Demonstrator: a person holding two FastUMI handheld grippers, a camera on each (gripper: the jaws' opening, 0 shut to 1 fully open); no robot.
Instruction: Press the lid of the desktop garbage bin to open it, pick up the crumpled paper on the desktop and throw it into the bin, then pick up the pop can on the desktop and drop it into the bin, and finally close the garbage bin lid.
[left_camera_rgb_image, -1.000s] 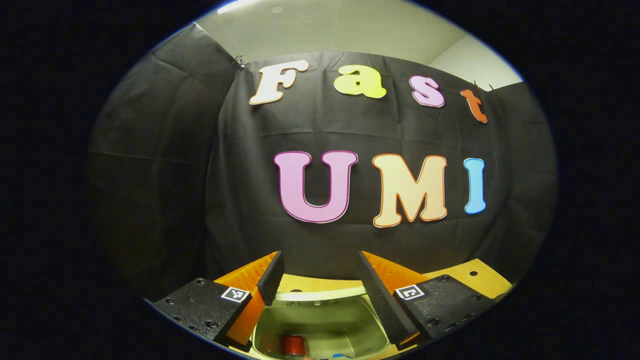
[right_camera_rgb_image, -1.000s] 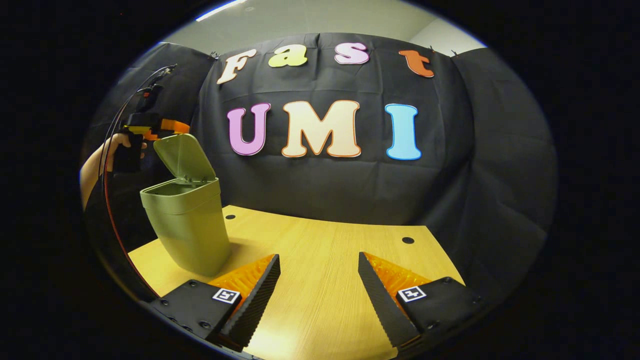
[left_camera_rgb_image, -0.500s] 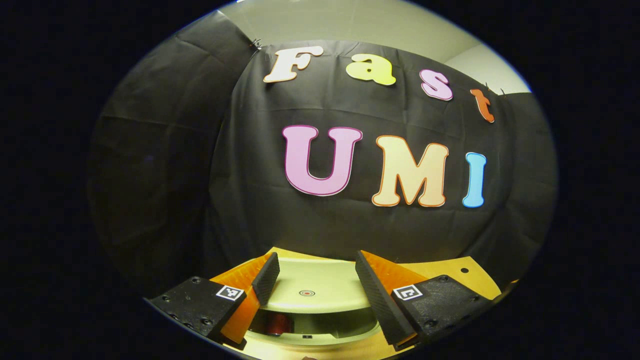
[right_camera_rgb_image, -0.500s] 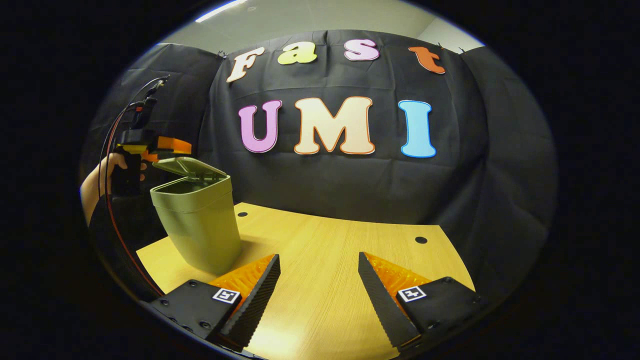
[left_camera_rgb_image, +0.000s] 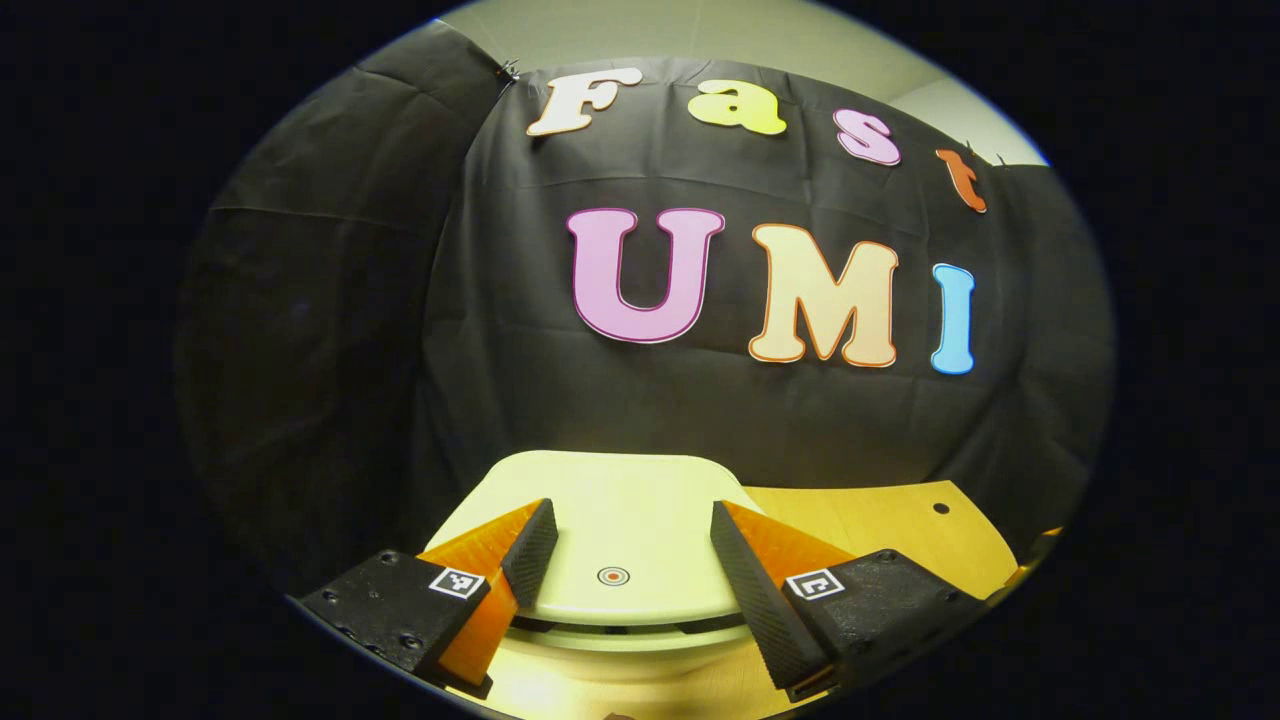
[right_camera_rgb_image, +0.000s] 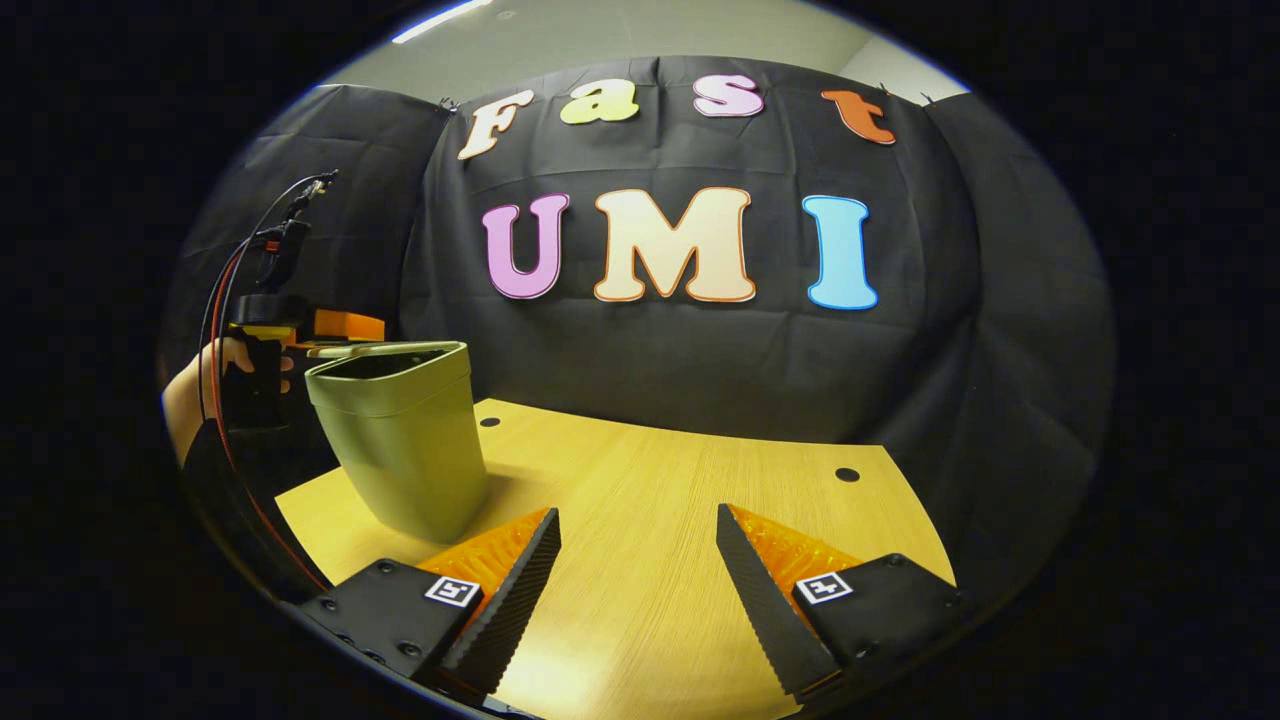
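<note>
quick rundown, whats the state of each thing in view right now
pale green plastic bin lid: lowered nearly flat, thin gap at the front
olive green plastic desktop bin: upright on the wooden desktop
left tool: open, over the lid
right tool: open, holding nothing

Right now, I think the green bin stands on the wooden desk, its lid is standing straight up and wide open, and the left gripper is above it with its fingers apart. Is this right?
Not quite. The lid is nearly shut: the right gripper view shows it lying almost flat on the bin, with a thin gap left. The rest holds: the bin stands on the wooden desk, and the left gripper is above it, fingers apart.
</note>
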